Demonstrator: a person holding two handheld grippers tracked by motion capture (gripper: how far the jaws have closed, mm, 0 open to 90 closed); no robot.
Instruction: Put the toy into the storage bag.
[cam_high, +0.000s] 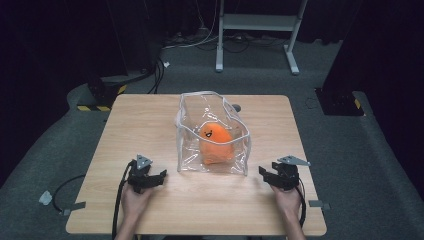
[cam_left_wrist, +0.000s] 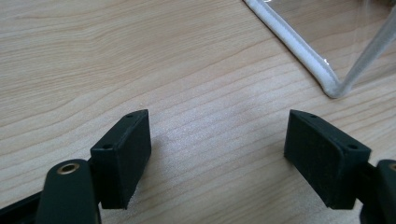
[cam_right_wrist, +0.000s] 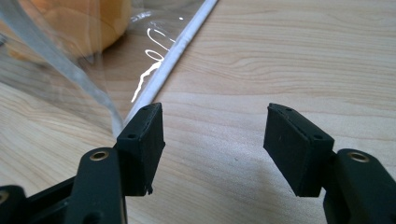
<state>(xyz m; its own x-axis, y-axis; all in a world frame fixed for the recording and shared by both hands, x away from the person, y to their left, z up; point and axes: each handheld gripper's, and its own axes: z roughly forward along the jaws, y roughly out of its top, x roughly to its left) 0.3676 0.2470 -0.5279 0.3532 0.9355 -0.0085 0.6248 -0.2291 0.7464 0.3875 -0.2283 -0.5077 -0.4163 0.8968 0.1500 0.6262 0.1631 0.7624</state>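
While both grippers rest on the table with nothing between their jaws, the scene reads so:
Bag: clear plastic bag (cam_high: 212, 135) stands upright at mid-table, mouth open upward, between the two grippers
Toy: orange plush toy (cam_high: 216, 142) sits inside, on the bag's bottom
Left gripper (cam_high: 150, 178): jaws apart, near the bag's front left corner, not touching
Right gripper (cam_high: 272, 175): jaws apart, just beside the front right corner
Handling: likely light – thin film, floppy and slick, so walls may buckle or slide under a pinch
Hold: white piped edge (cam_left_wrist: 299, 46) or the loop handle (cam_high: 200, 94) looks firmest – thicker, rounded, less slippery
Table (cam_high: 145, 125): pale wood grain, smooth, flat
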